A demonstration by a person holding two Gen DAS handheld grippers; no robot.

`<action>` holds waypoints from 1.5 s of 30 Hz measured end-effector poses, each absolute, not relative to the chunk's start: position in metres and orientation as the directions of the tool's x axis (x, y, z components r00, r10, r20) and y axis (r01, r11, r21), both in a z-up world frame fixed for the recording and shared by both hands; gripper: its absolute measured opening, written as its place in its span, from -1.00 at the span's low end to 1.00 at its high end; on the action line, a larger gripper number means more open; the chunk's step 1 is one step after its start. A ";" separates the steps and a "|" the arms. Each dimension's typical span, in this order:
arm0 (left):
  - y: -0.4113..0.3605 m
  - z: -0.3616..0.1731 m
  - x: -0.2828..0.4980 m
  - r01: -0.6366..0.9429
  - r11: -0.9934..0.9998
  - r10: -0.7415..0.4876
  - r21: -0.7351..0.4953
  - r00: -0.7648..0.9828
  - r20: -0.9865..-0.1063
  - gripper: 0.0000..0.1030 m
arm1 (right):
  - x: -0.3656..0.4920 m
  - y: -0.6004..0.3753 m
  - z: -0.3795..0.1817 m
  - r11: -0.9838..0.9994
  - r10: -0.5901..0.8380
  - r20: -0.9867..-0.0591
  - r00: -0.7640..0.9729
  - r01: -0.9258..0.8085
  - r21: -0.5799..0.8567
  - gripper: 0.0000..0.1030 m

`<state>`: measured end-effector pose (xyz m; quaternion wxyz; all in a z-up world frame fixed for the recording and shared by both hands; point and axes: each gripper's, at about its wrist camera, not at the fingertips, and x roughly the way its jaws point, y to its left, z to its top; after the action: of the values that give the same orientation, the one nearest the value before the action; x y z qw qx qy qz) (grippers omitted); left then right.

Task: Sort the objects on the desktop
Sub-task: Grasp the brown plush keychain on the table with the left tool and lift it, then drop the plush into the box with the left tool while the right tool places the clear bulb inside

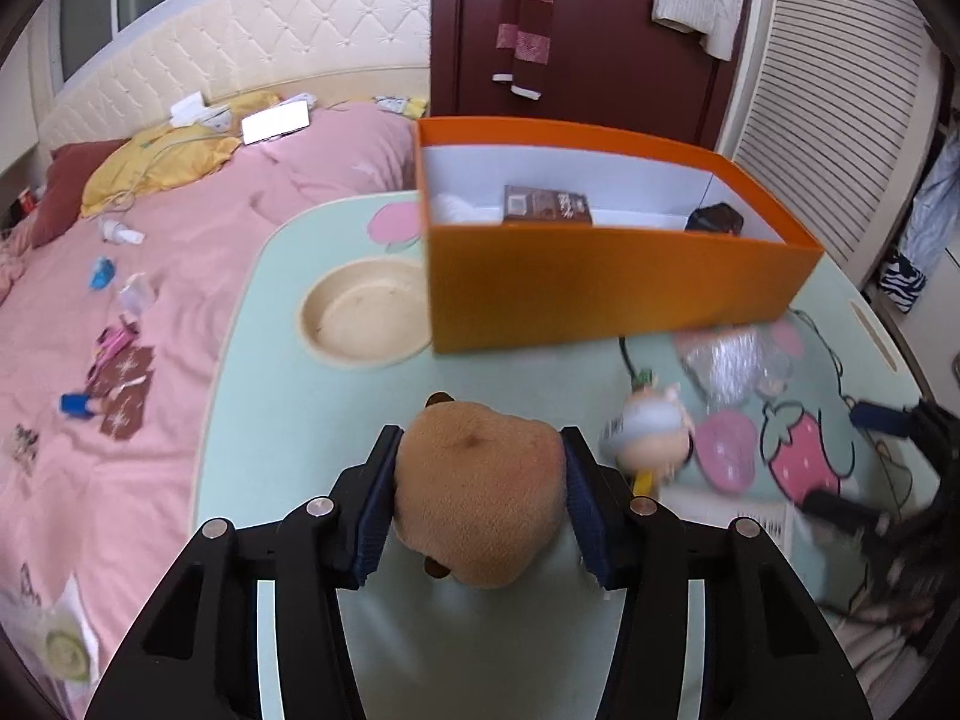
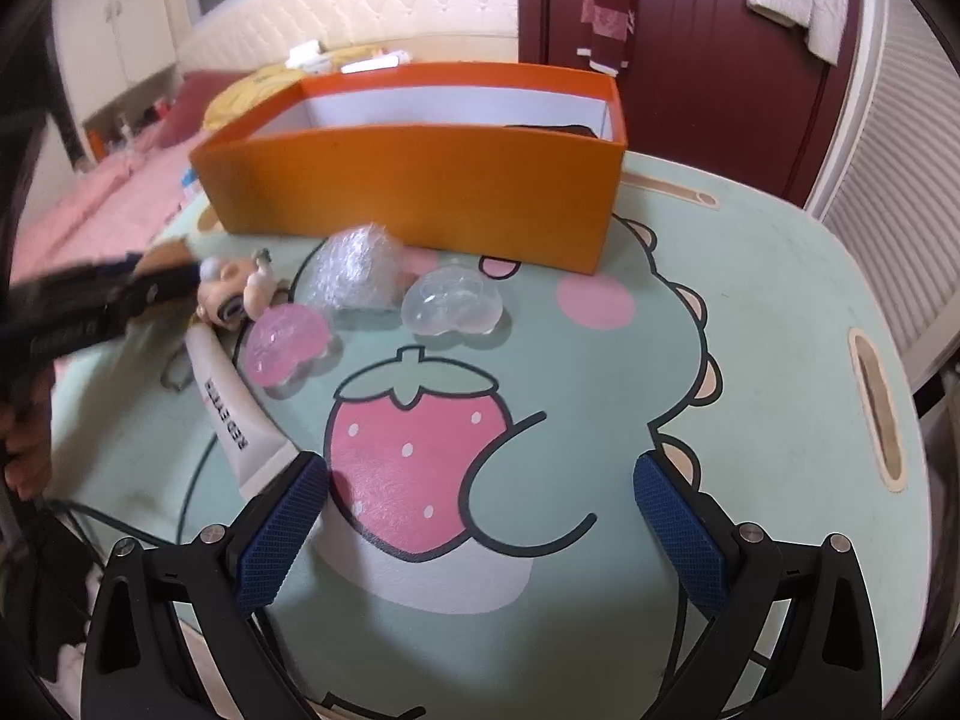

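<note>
Both tongs near orange box point(image 1: 600, 276) edge.

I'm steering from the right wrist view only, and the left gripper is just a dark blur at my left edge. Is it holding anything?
Observer: Yes. The left gripper is shut on a brown plush toy, its pads pressing both sides.
Operator: What's already inside the orange box? I only see the front wall.
Observer: The orange box holds a brown packet and a dark object near its right end.
Operator: Anything left of the box?
Observer: A cream bowl sits on the table beside its left end, with nothing in it.
</note>
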<state>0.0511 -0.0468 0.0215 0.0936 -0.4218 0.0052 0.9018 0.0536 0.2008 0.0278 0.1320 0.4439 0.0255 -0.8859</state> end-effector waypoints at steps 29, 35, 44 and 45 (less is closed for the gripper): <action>-0.047 0.039 0.070 -0.183 -0.980 0.181 -0.075 -0.676 -0.715 0.03 | 0.030 0.200 0.055 -0.946 -0.276 -0.723 -0.633 0.311 0.089 -0.26; -0.034 0.087 0.053 -0.252 -0.963 0.255 -0.098 -0.727 -0.637 0.03 | 0.034 0.208 0.088 -0.939 -0.315 -0.665 -0.677 0.323 0.117 -0.26; 0.002 0.121 -0.010 -0.331 -0.941 0.309 -0.077 -0.739 -0.599 0.03 | 0.003 0.207 0.119 -0.928 -0.358 -0.595 -0.719 0.345 0.140 -0.26; 0.004 0.119 -0.016 -0.334 -0.939 0.312 -0.080 -0.733 -0.604 0.03 | -0.002 0.207 0.119 -0.928 -0.359 -0.595 -0.719 0.346 0.142 -0.26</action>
<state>-0.0160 0.0043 0.1188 0.1736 -0.3215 0.0169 0.9307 -0.0021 0.2071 0.1191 0.1901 0.3229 -0.0103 -0.9271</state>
